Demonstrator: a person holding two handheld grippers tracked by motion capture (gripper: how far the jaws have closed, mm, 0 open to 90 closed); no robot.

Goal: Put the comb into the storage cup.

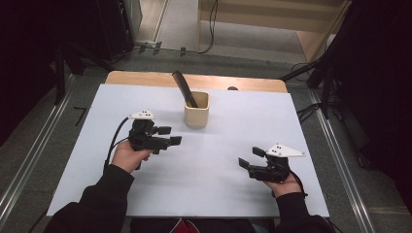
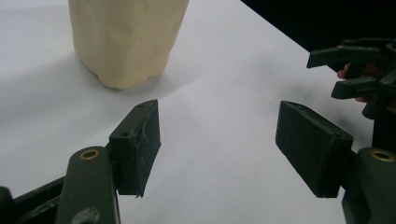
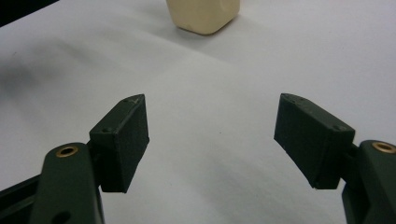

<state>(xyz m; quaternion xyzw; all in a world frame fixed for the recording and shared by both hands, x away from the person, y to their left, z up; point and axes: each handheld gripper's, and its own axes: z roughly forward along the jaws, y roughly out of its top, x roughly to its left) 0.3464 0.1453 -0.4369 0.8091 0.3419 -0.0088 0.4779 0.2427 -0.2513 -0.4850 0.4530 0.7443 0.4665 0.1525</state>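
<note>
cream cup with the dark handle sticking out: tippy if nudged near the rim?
Probably somewhat. The cream cup looks taller than wide, and the dark handle leans out past its rim, which likely shifts weight toward the far left. Its dimpled walls suggest thin, light plastic, so a low push may slide it on the smooth white table rather than tip it.

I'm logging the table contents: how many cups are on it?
1. A cream, square-sided plastic cup stands at the far middle of the white table, holding a dark tool handle. Nothing on the table could hide another.
</note>
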